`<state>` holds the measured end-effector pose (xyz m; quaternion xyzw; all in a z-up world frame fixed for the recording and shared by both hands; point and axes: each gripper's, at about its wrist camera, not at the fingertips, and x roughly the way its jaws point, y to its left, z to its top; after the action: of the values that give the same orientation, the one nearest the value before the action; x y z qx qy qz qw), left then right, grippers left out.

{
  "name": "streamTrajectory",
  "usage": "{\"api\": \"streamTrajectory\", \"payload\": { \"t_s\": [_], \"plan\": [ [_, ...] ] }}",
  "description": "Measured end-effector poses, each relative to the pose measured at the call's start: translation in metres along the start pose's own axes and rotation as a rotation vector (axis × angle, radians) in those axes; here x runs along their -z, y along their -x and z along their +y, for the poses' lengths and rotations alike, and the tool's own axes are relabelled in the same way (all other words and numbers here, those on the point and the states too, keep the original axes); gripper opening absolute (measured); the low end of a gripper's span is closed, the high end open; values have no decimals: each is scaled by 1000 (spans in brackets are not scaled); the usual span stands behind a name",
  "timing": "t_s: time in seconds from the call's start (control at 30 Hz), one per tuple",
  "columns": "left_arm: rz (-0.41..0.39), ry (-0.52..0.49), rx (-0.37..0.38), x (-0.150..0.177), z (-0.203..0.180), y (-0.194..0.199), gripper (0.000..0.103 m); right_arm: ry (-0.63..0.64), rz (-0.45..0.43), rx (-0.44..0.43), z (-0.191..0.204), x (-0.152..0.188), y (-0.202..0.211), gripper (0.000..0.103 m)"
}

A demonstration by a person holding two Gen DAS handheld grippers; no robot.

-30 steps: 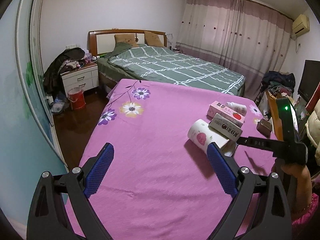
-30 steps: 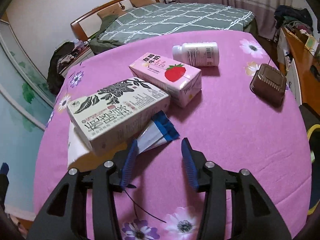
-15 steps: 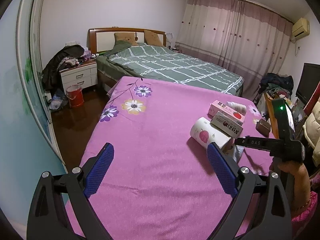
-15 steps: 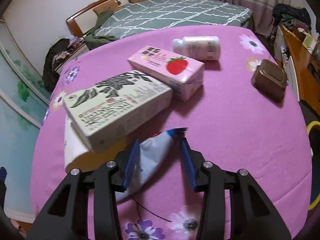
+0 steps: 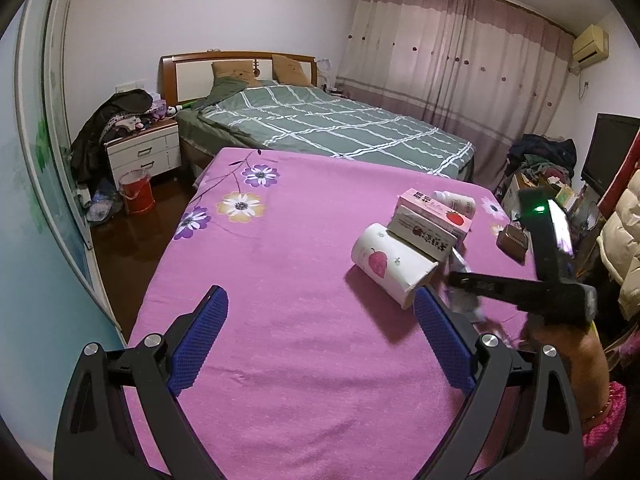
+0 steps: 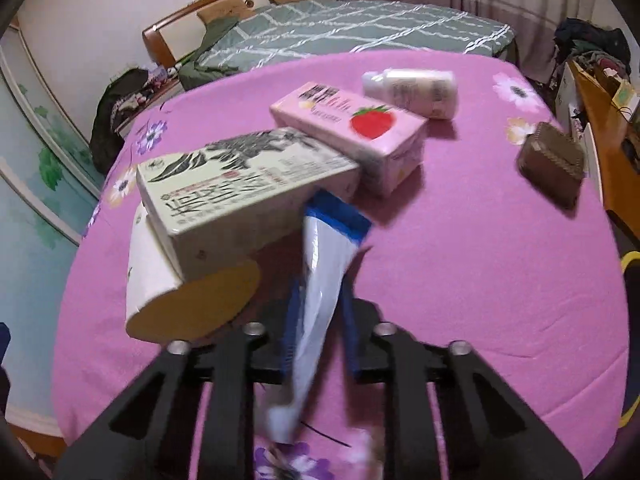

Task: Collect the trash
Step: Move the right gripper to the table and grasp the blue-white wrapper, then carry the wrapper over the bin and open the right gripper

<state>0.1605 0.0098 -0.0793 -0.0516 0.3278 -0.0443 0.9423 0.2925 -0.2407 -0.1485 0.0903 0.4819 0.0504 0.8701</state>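
Observation:
My right gripper (image 6: 318,296) is shut on a white tube with a blue end (image 6: 324,264) and holds it tilted above the purple cloth. Just beyond it lie a cream carton (image 6: 244,188) resting on a white paper cup (image 6: 160,292), a pink strawberry carton (image 6: 348,132), a white bottle (image 6: 412,88) and a brown box (image 6: 552,160). My left gripper (image 5: 320,336) is open and empty over the cloth, left of the paper cup (image 5: 392,264). In the left wrist view the right gripper (image 5: 520,288) shows at the right with the tube.
The purple flowered cloth (image 5: 280,280) covers the table. A green bed (image 5: 320,128) stands behind it, a nightstand (image 5: 140,152) and red bucket (image 5: 138,192) at the left, and cluttered furniture (image 5: 548,176) at the right.
My right gripper has closed on the tube and lifted it off the cloth. The left gripper has stayed open and nearly still.

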Motion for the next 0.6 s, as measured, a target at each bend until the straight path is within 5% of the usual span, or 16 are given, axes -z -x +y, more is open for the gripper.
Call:
{"api": "streamTrajectory", "payload": {
  "t_s": [0.37,0.6],
  "plan": [
    [25,-36,42,2,-24,-11,93,-52,-94,5,-60,18,54,9],
    [37,-71,70,-2,-48,-24,93,-194,-146,141,-153,29,85,9]
  ]
}}
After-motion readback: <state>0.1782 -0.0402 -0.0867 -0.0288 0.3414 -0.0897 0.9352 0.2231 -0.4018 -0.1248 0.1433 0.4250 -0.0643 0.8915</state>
